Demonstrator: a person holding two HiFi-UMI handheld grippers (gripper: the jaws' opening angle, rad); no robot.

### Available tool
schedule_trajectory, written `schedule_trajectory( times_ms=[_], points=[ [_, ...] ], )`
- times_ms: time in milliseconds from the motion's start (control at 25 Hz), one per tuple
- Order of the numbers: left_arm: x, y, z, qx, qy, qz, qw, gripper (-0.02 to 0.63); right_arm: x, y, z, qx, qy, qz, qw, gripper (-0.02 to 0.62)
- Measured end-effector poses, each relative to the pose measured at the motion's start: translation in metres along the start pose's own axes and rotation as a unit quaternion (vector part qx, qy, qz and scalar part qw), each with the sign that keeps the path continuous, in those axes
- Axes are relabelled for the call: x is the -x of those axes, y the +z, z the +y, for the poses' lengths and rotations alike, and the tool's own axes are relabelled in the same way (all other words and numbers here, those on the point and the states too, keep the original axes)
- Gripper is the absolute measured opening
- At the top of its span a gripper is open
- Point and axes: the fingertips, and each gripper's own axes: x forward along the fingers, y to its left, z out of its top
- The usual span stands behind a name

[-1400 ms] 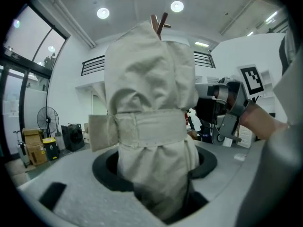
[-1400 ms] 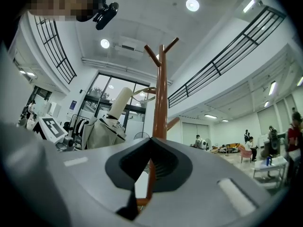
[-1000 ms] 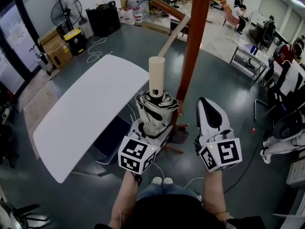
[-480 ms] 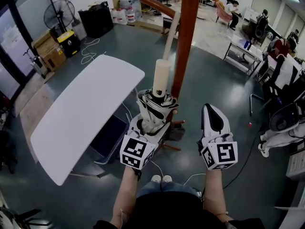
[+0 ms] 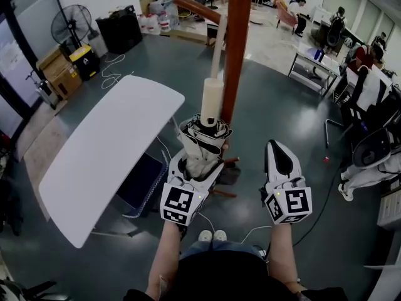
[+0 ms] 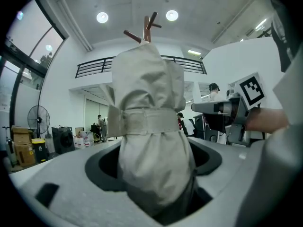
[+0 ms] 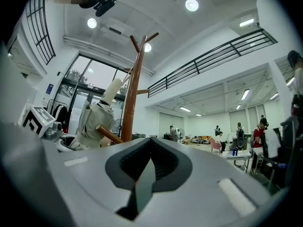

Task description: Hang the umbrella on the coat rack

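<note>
A folded beige umbrella (image 5: 202, 144) with a cream handle (image 5: 212, 99) stands upright close against the brown coat rack pole (image 5: 237, 42). A thin cream strap runs from the handle up towards a peg (image 5: 191, 6). My left gripper (image 5: 195, 167) is around the umbrella's lower part, and its jaws are opening; the fabric (image 6: 150, 141) still fills the gap between them. My right gripper (image 5: 278, 149) hangs to the right of the pole, shut and holding nothing. From the right gripper (image 7: 150, 149) view, the umbrella (image 7: 97, 119) and rack (image 7: 132, 91) stand at the left.
A long white table (image 5: 106, 146) stands at the left, with a blue thing (image 5: 141, 177) under its edge. The rack's feet (image 5: 229, 174) spread on the grey floor. A fan (image 5: 66, 24), boxes and a black case line the far left. People and desks are at the far right.
The left gripper's jaws have spread wider around the umbrella. The right gripper has sunk a little and drawn back. The umbrella has stayed by the pole.
</note>
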Motion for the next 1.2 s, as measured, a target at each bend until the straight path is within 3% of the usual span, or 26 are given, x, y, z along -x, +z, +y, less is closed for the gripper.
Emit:
schedule_trajectory(
  times_ms=[360, 720, 1000, 1200],
  points=[
    [0.049, -0.003, 0.006, 0.008, 0.051, -0.019, 0.9985, 0.367, 0.012, -0.001, 0.007, -0.007, 0.007, -0.002, 1.0, 0.008],
    [0.092, 0.05, 0.029, -0.017, 0.129, -0.061, 0.9896, 0.172, 0.013, 0.01, 0.021, -0.003, 0.015, -0.006, 1.0, 0.008],
    [0.1, 0.056, 0.033, -0.018, 0.164, -0.068, 0.9838, 0.014, 0.039, 0.013, 0.006, -0.002, 0.001, -0.017, 1.0, 0.008],
    [0.098, 0.056, 0.035, -0.01, 0.167, -0.067, 0.9836, -0.002, 0.052, 0.015, 0.0, -0.007, -0.011, -0.019, 1.0, 0.008]
  ],
)
